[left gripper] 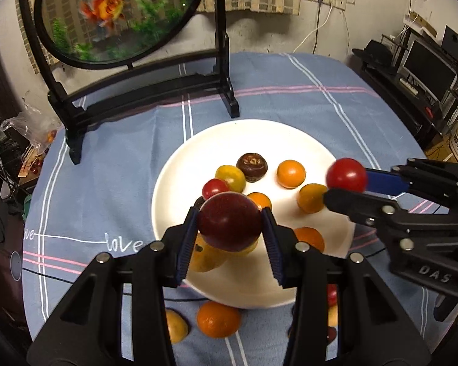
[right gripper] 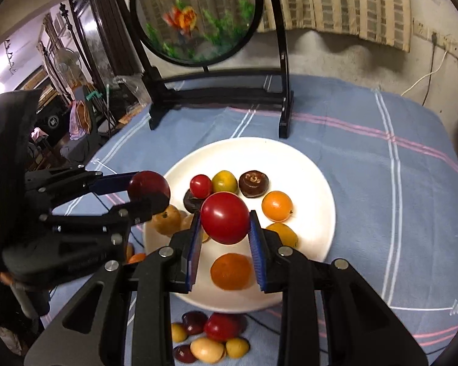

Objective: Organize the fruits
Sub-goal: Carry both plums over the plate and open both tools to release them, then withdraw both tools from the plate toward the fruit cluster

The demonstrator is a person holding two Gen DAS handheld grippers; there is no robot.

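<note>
The left gripper (left gripper: pixel 230 224) is clamped on a dark red plum (left gripper: pixel 230 221), its blue-padded fingers (left gripper: pixel 188 238) pressing the fruit's two sides, and it holds the plum above the near left part of a white plate (left gripper: pixel 198 140). The right gripper (right gripper: pixel 225 218) is closed on a bright red tomato (right gripper: pixel 225 217) in the same way and holds it over the plate's near middle; in the left wrist view it reaches in from the right with the tomato at its tips, above the plate's right edge. On the plate lie a small red tomato (right gripper: pixel 201 185), a yellow-green fruit (right gripper: pixel 225 181), a dark brown, wrinkled fruit (right gripper: pixel 253 184) at the far side, and several orange fruits, one (right gripper: pixel 277 206) to the right and a larger one (right gripper: pixel 231 270) near the front rim, seen between the right gripper's fingers. A yellow-orange fruit (left gripper: pixel 204 256) sits just under the plum at the plate's left. Off the plate, on the blue checked tablecloth (right gripper: pixel 366 183) just before the front rim, more fruit waits in a loose cluster: dark red, red and pale yellow pieces (right gripper: pixel 207 349) touching one another, and an orange one (left gripper: pixel 218 319). Behind the plate stands a black wooden stand (left gripper: pixel 143 82) holding a round panel with a goldfish picture (left gripper: pixel 113 12), well apart from the plate.
</note>
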